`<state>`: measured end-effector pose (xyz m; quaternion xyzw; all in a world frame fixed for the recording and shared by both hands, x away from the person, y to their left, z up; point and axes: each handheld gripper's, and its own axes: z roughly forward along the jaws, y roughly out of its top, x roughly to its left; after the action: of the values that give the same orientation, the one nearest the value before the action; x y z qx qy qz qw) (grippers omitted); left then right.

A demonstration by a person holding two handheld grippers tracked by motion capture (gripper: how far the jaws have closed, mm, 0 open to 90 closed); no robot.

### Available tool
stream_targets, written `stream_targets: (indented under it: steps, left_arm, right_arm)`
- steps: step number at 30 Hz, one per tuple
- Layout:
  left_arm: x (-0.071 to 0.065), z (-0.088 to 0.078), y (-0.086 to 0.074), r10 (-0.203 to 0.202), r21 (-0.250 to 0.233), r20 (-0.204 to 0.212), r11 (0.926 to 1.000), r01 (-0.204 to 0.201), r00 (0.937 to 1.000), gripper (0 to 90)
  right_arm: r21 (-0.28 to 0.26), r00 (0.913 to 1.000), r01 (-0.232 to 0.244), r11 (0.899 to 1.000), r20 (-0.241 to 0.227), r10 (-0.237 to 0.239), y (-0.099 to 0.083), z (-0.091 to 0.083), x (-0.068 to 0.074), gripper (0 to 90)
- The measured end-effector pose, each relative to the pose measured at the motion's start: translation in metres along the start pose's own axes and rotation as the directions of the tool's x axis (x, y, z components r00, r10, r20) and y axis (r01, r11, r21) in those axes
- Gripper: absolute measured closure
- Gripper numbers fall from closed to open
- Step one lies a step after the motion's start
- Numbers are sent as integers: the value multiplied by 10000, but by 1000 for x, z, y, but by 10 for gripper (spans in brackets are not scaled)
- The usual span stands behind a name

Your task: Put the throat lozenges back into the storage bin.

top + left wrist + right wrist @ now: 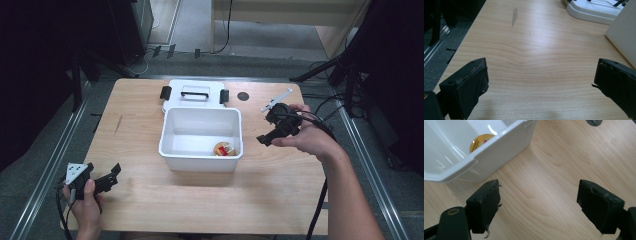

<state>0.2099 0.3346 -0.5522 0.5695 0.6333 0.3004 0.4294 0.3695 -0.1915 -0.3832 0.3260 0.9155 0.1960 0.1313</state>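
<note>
Spread jaws beside white bin

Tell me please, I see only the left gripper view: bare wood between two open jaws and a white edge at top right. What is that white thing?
Observer: It is a white open bin at the table's middle; its lid lies flat behind it, touching it.
Operator: Is the bin empty?
Observer: No. One small round yellow and red item lies at its bottom, near the front right corner.
Operator: Where is the other gripper?
Observer: The right gripper is held above the table just right of the bin, its jaws open with nothing between them.
</note>
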Motion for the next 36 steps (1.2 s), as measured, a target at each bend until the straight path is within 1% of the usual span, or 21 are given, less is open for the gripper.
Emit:
stream_targets:
  steps: [4,5,6,8,9,12,14,15,16,17,18,19,22,24,25,26,30,31,32,35,36]
  left_arm:
    - [0,0,0,4,6,1,10000,-4,10000,0]
    - [0,0,0,4,6,1,10000,-4,10000,0]
    - [0,0,0,4,6,1,10000,-4,10000,0]
    - [0,0,0,9,11,-5,10000,-9,10000,0]
    - [0,0,0,-5,16,-12,10000,5,10000,0]
    - [0,0,0,13,14,-11,10000,-13,10000,0]
    - [0,0,0,18,13,-14,10000,-18,10000,0]
    - [0,0,0,17,9,-17,10000,-17,10000,0]
    - [0,0,0,14,7,-11,10000,-13,10000,0]
    - [0,0,0,14,7,-11,10000,-13,10000,0]
    - [0,0,0,15,4,-11,10000,-15,10000,0]
    - [0,0,0,15,1,-10,10000,-15,10000,0]
    - [0,0,0,20,-1,-16,10000,-20,10000,0]
    - [0,0,0,22,3,-24,10000,-22,10000,0]
    - [0,0,0,23,4,-28,10000,-23,10000,0]
    - [0,0,0,23,4,-28,10000,-23,10000,0]
    - [-1,0,0,45,32,-23,10000,-45,10000,0]
    - [-1,0,0,61,33,-27,10000,-61,10000,0]
    - [-1,0,0,64,36,-29,10000,-64,10000,0]
    - [-1,0,0,44,27,-26,10000,-44,10000,0]
    - [-1,0,0,62,20,-15,10000,-62,10000,0]
  right_arm:
    - [-219,9988,-453,9987,188,457,-16,5,-5,194]
    - [-219,9988,-453,9987,188,457,-16,5,-5,194]
    - [-274,9968,-774,9966,164,779,-23,7,-7,192]
    - [-330,9961,-856,9958,194,863,-26,8,-7,188]
    - [-313,9932,-1116,9933,308,1126,-33,11,-7,167]
    - [-385,9862,-1575,9868,445,1592,-44,14,-7,134]
    - [-495,9836,-1713,9840,490,1737,-47,15,-7,133]
    - [-652,9802,-1867,9802,546,1903,-51,16,-7,125]
    - [-938,9740,-2133,9725,570,2192,-59,18,-7,84]
    - [-938,9740,-2133,9725,570,2192,-59,18,-7,84]
    - [-1234,9668,-2394,9631,610,2481,-68,19,-6,51]
    - [-1234,9668,-2394,9631,610,2481,-68,19,-6,51]
    - [-1715,9520,-2870,9425,587,3005,-81,23,-5,19]
    - [-2195,9425,-3121,9243,512,3304,-96,27,-3,0]
    - [-2301,9413,-3145,9210,501,3339,-100,30,-1,0]
    - [-2301,9413,-3145,9210,501,3339,-100,30,-1,0]
    - [-2735,9283,-3344,9019,696,3653,-118,37,5,0]
    - [-3013,9158,-3536,8855,809,3933,-127,40,8,0]
    - [-3013,9158,-3536,8855,809,3933,-127,40,8,0]
    - [-3473,8946,-3888,8533,789,4398,-143,45,10,0]
    - [-3701,8786,-4143,8315,757,4715,-156,47,11,0]
